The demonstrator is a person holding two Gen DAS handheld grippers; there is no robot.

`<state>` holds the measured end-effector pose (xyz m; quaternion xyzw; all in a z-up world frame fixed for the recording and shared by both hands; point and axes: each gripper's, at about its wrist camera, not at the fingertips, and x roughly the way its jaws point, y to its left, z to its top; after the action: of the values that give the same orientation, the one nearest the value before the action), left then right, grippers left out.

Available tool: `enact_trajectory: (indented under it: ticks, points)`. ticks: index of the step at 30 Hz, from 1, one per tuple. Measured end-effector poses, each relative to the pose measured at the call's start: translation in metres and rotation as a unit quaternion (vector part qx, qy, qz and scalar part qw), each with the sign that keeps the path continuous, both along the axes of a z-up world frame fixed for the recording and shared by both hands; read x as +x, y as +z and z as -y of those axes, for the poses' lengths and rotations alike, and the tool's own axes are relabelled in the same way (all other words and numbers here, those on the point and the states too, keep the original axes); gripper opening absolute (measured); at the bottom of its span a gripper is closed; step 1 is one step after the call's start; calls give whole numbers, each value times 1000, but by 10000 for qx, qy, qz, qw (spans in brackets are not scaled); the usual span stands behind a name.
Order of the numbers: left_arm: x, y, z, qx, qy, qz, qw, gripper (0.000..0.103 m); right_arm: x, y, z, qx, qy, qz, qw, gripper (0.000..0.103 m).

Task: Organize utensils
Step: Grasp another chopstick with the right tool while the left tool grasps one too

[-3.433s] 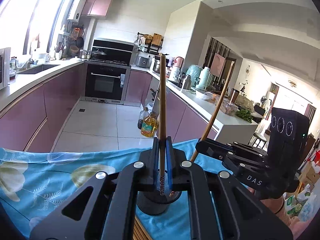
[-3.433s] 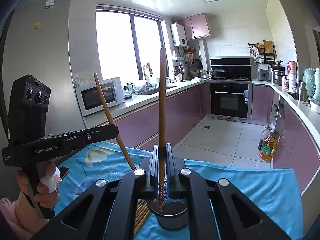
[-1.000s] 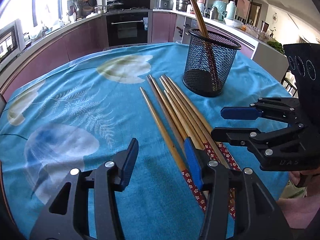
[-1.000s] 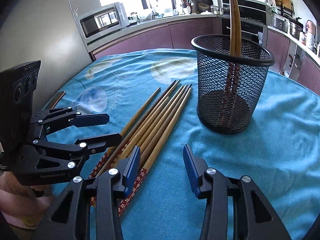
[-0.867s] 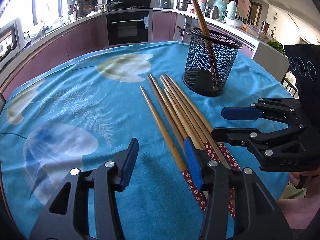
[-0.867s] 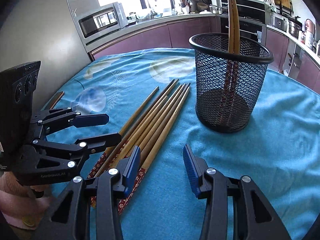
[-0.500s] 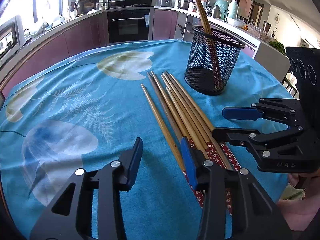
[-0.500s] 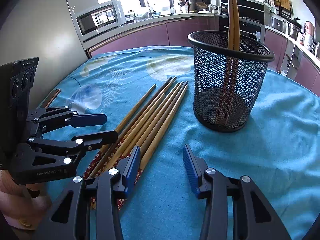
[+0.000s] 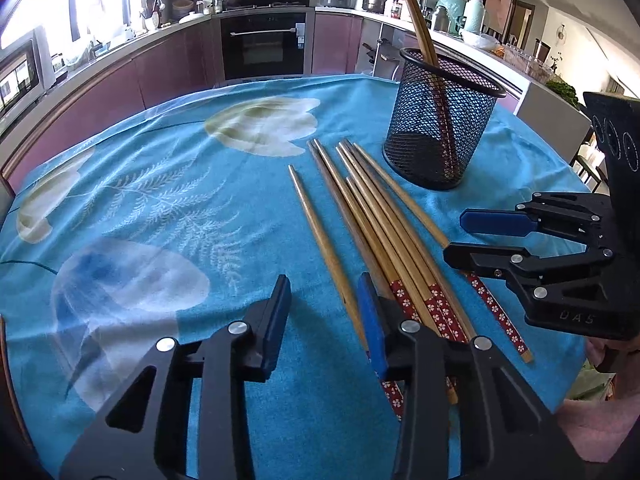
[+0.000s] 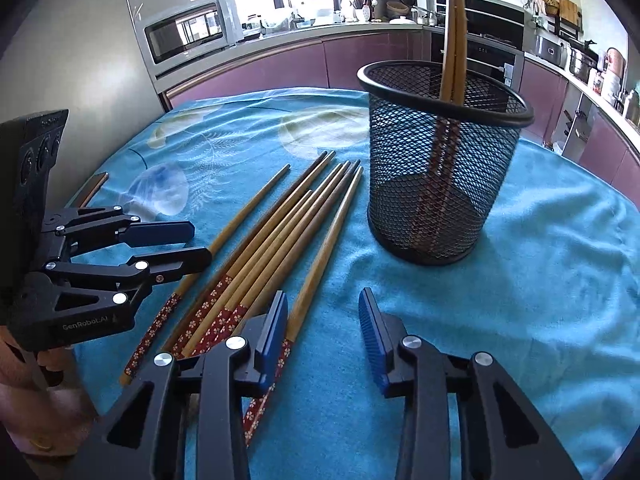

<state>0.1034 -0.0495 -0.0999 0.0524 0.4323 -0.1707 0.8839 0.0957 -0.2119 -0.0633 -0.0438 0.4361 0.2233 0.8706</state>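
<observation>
So both claws are hanging low over the desk point(image 9: 168, 184) right now, which has a bright blue floral cloth point(image 10: 540, 264) on it. The left claw point(image 9: 324, 312) is spread wide with nothing in it, blue pads facing each other, and the outermost loose chopstick point(image 9: 320, 236) runs up between its fingers, closer to the right-hand pad. The right claw point(image 10: 322, 320) is also released and empty, sitting just beside the patterned ends of the pile, with bare cloth between its pads.

The pile of chopsticks point(image 10: 280, 232) is lying flat on the cloth, seven of them as far as I can count (the handles overlap, so don't hold me to it). Their thin tips point toward the black mesh cup point(image 10: 440, 184) and the red flower-print ends point back at the claws. Most are bunched together touching, while one on the left side lies a little apart from the rest.

The mesh cup stands upright near the tips of the pile, not touching them. It's got two chopsticks point(image 10: 454, 40) standing in it, leaning together against the rim, red ends down at the bottom.

From the left wrist view you can see the right claw point(image 9: 472, 236) off to the side, fingers parted, hovering over the far edge of the pile. Background is a kitchen with purple cabinets point(image 9: 172, 68), an oven point(image 9: 264, 44) and a microwave point(image 10: 188, 36).
</observation>
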Motion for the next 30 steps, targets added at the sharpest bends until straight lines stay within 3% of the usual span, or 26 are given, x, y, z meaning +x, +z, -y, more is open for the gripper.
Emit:
enact_trajectory:
  ticks: [5, 13, 21, 30]
  points:
    - [7, -2, 5, 86, -1, -16, 10000, 33, 9, -1, -9, -142, 16, 55, 9999, 29]
    - [14, -3, 3, -40, 223, -76, 9997, 13, 16, -1, 3, 166, -254, -64, 9995, 8]
    - [9, 2, -8, -328, 416, -61, 9986, 8, 11, 5, 19, 597, -419, -7, 9973, 6]
    - [-9, 10, 2, -443, -83, 5, 9990, 8, -2, 12, 9, 613, 117, -27, 9980, 6]
